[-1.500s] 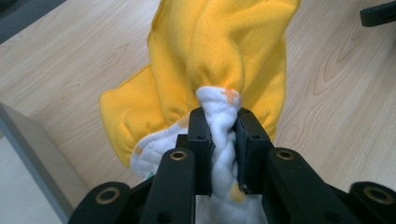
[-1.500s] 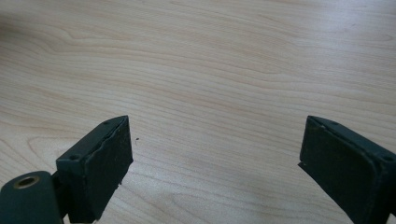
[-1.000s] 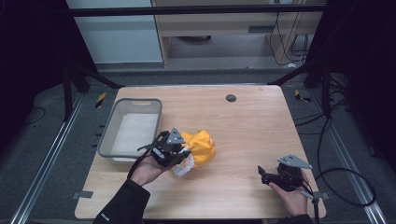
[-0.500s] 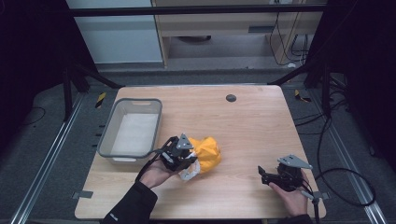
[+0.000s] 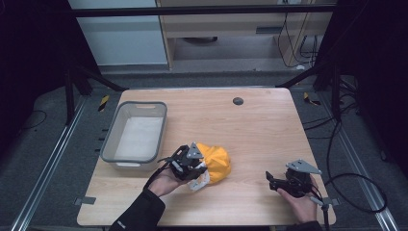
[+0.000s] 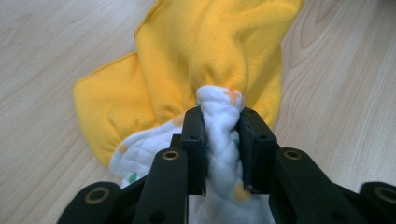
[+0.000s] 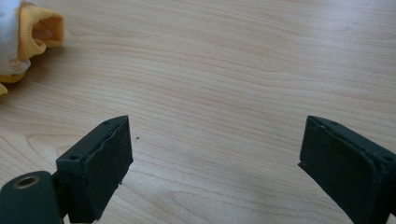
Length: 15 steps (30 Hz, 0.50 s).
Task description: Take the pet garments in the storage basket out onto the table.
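The yellow baby garment [image 5: 215,162] now lies bunched on the surface [image 5: 260,130] just right of the grey bin [image 5: 136,137], lowered there by the left tongs [image 6: 223,135], which have just eased slightly yet pinch its white quilted lining, suggesting release is near, while the right tongs [image 7: 212,149] wait spread, well to its right.

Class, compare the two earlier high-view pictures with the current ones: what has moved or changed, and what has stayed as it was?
The left gripper has carried the yellow and white garment toward the right and nearer the table's near edge, away from the grey bin. Its jaws have just been opening slightly, yet the white quilted fabric is pinched between them. The right gripper, jaws open, the bin and the table stayed put.
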Motion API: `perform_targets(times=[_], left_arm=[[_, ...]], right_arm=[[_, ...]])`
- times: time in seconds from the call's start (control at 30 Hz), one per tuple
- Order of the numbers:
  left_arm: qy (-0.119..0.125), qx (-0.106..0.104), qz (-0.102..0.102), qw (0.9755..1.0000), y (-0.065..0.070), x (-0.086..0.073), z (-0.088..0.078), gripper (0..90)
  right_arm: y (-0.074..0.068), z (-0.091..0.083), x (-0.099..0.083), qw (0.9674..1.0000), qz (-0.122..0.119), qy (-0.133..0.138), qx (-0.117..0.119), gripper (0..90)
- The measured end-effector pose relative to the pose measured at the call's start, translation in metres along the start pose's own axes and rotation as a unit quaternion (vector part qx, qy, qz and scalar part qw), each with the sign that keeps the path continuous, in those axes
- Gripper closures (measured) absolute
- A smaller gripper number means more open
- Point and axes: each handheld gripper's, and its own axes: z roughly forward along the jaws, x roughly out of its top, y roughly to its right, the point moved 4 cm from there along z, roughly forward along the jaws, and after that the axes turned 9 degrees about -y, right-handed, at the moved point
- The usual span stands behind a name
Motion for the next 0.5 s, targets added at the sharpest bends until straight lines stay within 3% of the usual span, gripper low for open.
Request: perform_targets(times=[0.5], left_arm=[[-0.027, -0.012, -0.006, 0.9996, 0.0002, -0.0069, 0.0075, 49.4]], right_arm=[[-0.0003, 0.0002, -0.0002, 1.0, -0.001, -0.001, 0.001, 9.3]])
